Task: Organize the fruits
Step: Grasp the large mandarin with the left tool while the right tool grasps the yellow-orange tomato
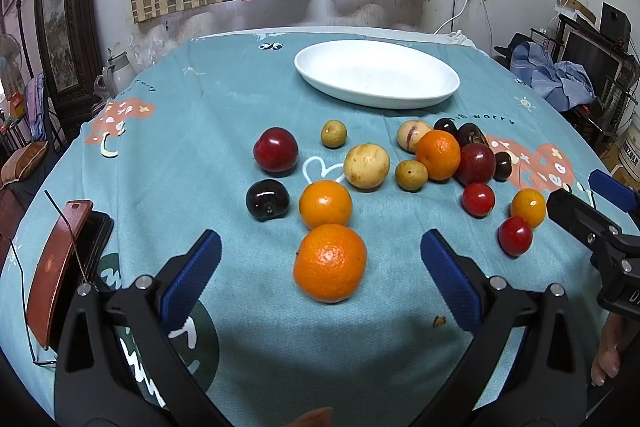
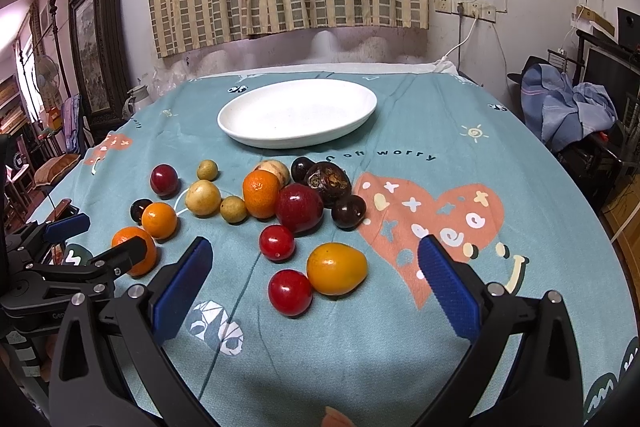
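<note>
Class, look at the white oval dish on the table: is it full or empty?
Empty. The white dish shows only its bare inside in both views; all the fruit, such as the nearest orange, lies on the tablecloth before it.

You have a table under a teal cloth (image 1: 224, 131) with cartoon prints. A white oval dish (image 1: 376, 73) sits on it at upper centre of the frame. Below it, loose fruit lies scattered: oranges (image 1: 330, 263), red plums (image 1: 276, 149), cherry tomatoes (image 2: 290, 292) and small yellow-green fruits (image 1: 366, 166).
</note>
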Demonstrator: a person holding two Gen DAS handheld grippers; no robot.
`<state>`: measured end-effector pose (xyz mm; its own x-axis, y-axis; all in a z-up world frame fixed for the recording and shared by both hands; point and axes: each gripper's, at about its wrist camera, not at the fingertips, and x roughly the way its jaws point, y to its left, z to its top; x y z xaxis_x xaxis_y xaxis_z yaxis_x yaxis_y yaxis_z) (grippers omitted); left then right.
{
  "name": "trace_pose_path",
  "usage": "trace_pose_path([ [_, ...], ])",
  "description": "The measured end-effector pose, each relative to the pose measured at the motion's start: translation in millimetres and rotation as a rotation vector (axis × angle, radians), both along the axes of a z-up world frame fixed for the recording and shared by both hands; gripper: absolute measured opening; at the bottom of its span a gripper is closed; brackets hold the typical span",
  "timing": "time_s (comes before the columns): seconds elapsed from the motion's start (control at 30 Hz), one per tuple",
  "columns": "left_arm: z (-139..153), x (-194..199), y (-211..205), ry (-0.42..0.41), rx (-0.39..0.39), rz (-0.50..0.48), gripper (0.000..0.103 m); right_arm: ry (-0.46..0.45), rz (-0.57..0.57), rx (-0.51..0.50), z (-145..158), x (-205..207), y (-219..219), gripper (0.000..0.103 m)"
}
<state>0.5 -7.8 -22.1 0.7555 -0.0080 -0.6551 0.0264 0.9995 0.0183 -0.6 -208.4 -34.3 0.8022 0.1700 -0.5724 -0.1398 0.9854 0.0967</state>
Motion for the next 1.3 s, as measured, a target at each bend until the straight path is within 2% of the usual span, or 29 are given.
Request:
trace_pose_path([
  [0.07,-1,0,-1,0.001,0.000,0.000,0.101,0.002,0.005,0.003,-2,1,1,0.102],
  [0.23,-32,2,-10,0.037,-0.015,-0.011,0.101,0.047,0.027,0.036,-6,2,-1,0.102],
  [0.3,-53,6,-12,0.097,-0.045,-0.026,0.101,0.084,0.046,0.076,-10,6,-4,0.102],
  [0.33,-52,7,-12,0.097,-0.045,-0.026,0.101,0.101,0.061,0.100,-12,7,-6,0.102],
  [0.4,-73,11,-13,0.186,-0.072,-0.030,0.101,0.146,0.077,0.147,-17,11,-10,0.102],
  [0.53,-93,11,-13,0.256,-0.117,-0.038,0.101,0.211,0.063,0.226,-25,18,-21,0.102],
  [0.6,-94,8,-16,0.255,-0.102,-0.043,0.101,0.233,0.056,0.280,-28,20,-28,0.102],
  [0.63,-98,4,-23,0.261,-0.063,-0.052,0.101,0.236,0.045,0.290,-29,21,-30,0.102],
  [0.7,-95,4,-30,0.279,0.019,-0.074,0.101,0.251,0.021,0.317,-31,23,-37,0.102],
  [0.87,-97,-13,-34,0.284,0.008,-0.091,0.101,0.324,0.012,0.407,-39,28,-49,0.102],
  [0.93,-94,-21,-35,0.287,0.003,-0.104,0.101,0.326,0.029,0.424,-39,28,-50,0.102],
  [1.07,-73,-31,-22,0.226,-0.121,-0.117,0.101,0.319,0.061,0.403,-38,26,-45,0.102],
  [1.23,-60,-43,-37,0.210,-0.173,-0.203,0.100,0.296,0.083,0.377,-35,24,-43,0.102],
  [1.3,-54,-37,-32,0.196,-0.169,-0.214,0.093,0.288,0.109,0.382,-34,24,-42,0.102],
])
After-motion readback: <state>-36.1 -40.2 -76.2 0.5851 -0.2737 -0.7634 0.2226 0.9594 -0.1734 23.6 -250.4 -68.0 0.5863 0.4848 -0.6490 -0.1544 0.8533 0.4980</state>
